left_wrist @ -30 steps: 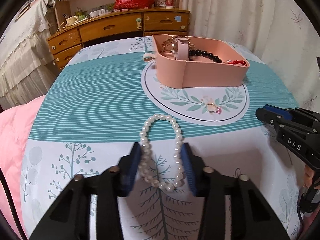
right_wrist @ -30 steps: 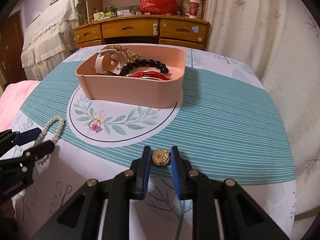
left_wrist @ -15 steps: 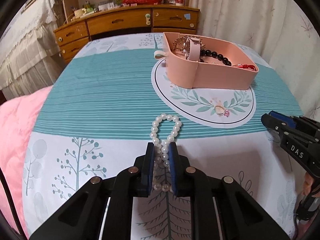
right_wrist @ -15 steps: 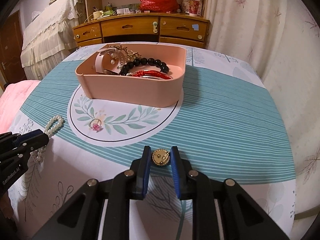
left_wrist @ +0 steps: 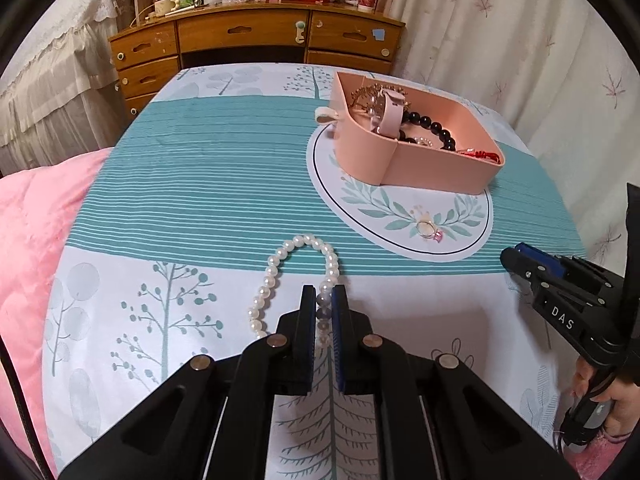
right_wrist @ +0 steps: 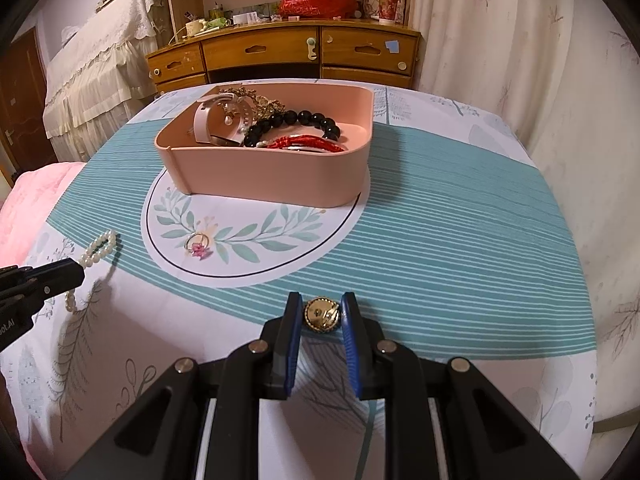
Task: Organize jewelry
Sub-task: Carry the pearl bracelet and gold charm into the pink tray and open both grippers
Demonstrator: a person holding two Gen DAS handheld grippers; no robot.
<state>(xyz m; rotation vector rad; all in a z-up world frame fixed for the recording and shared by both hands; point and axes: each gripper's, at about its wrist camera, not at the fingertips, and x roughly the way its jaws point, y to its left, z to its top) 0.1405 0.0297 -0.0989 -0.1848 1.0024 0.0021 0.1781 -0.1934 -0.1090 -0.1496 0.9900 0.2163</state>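
Your left fingers [left_wrist: 323,312] were closed on one strand of the pearl bracelet [left_wrist: 276,276], its loop resting on the worktop [left_wrist: 208,200]. Your right fingers [right_wrist: 320,316] bracketed the gold brooch [right_wrist: 321,315], apparently gripping it. The pink tray [right_wrist: 272,176] stood beyond, the ring [right_wrist: 197,244] before it.

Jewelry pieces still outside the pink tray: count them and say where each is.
3. The pearl bracelet is pinched in the left gripper; the gold brooch sits between the right gripper's fingers; the pink-stone ring lies on the cloth before the pink tray.
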